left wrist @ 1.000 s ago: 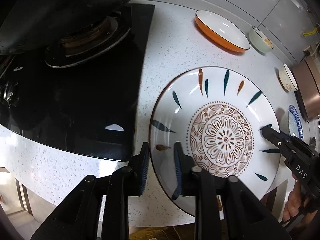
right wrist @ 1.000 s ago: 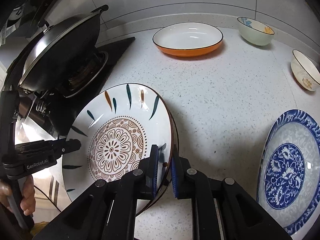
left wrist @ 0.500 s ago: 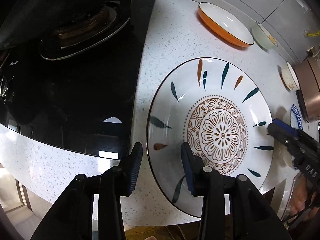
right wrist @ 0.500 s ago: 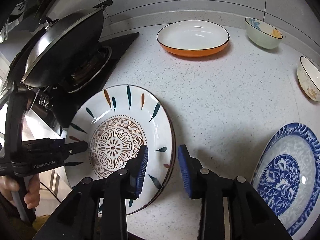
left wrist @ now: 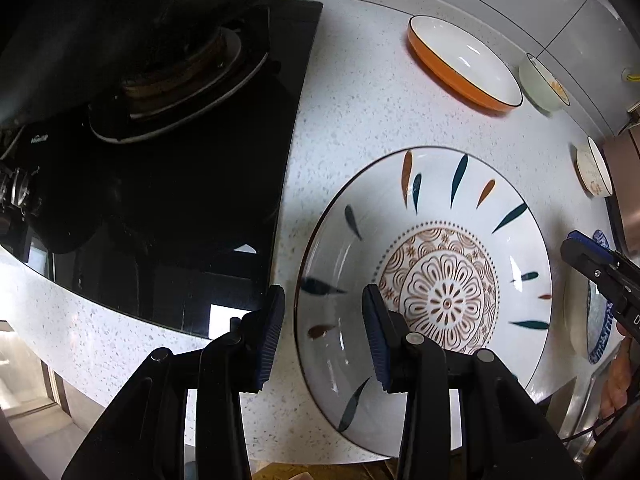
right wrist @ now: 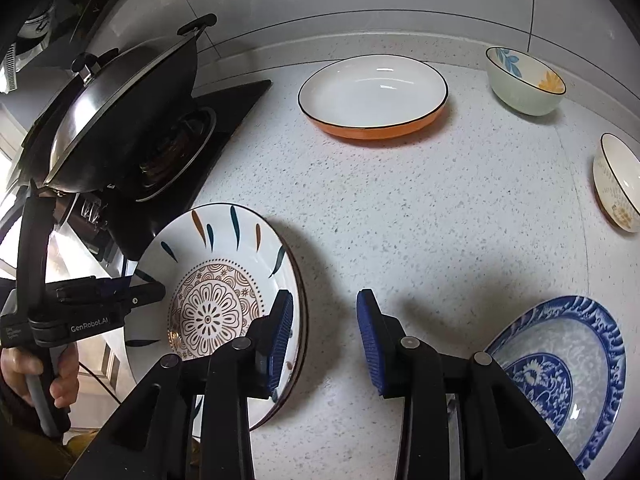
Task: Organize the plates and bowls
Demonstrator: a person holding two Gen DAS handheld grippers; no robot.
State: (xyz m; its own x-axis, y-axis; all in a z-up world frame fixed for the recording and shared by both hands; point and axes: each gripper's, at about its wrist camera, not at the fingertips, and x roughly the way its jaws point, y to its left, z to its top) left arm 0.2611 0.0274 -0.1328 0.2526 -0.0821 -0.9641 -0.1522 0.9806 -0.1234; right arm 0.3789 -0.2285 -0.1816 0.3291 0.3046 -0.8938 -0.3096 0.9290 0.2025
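Note:
A white plate with a brown flower centre and teal and orange strokes (left wrist: pixel 440 240) lies flat on the speckled counter beside the hob. A second dark rim shows under its right edge in the right wrist view. My left gripper (left wrist: pixel 324 336) is open, its fingers astride the plate's left rim without pressing on it. My right gripper (right wrist: pixel 325 334) is open at the plate's (right wrist: pixel 216 280) right rim, one pad over the rim and the other over bare counter. The left gripper's tip (right wrist: pixel 148 292) reaches in from the left there, and the right gripper (left wrist: pixel 592 264) shows at the right edge of the left wrist view.
An orange dish (right wrist: pixel 372 92), a pale green bowl (right wrist: pixel 524 80) and a cream bowl (right wrist: pixel 616 184) stand toward the back and right. A blue-patterned plate (right wrist: pixel 560 360) lies front right. A lidded wok (right wrist: pixel 120 120) sits on the black hob (left wrist: pixel 180 200). The counter edge runs just below the plate.
Both grippers opened and let go of the patterned plate's rims. The right gripper drew back to the right, off the plate. The plate stays where it lay.

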